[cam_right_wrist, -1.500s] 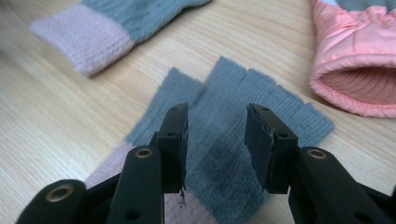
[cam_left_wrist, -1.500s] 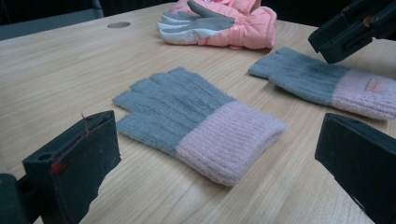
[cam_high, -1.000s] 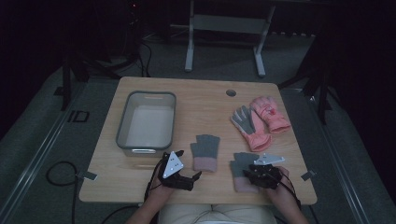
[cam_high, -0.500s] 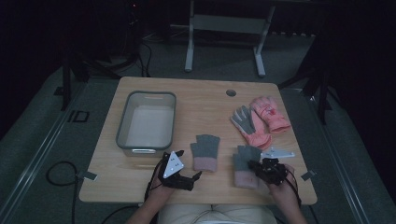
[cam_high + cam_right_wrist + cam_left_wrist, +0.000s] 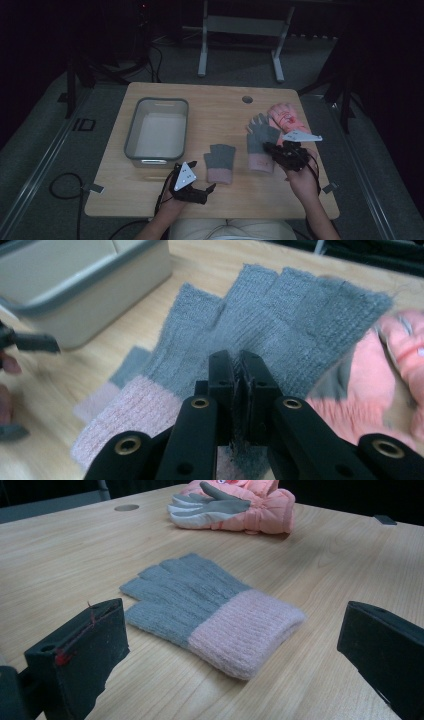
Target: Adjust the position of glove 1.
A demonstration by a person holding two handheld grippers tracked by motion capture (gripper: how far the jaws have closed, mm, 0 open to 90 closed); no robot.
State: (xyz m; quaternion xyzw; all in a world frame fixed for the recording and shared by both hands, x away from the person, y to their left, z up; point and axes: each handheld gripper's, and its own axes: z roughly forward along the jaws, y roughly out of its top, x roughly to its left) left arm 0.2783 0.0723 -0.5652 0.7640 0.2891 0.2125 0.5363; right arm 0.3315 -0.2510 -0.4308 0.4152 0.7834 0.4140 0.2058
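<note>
Over the tabletop [image 5: 150, 195] in the high view, our right gripper [image 5: 272, 148] has come up and away from the near edge, and the grey knit glove [image 5: 261, 145] it pinched a moment ago has come with it: that glove now hangs in front of the pink padded gloves [image 5: 286, 117] instead of lying flat by our right hand. Its fingers have just clenched on the knit. The second grey glove [image 5: 220, 162] has not moved, and neither has our left gripper [image 5: 207, 191], which rests near the front edge beside the empty grey bin [image 5: 131, 136].

From the left gripper view, we see its fingers [image 5: 82, 652] standing wide apart and holding nothing, with the flat glove [image 5: 210, 617] lying just ahead of them and the padded pair [image 5: 250, 505] farther back.

From the right gripper view, our fingers [image 5: 222, 385] are pressed together on a fold of the lifted glove [image 5: 290, 320], whose pink cuff droops below; the bin [image 5: 75, 285] sits off to the upper left. We judge the pick has succeeded, and carrying the glove across to the bin is the likely next stretch.
</note>
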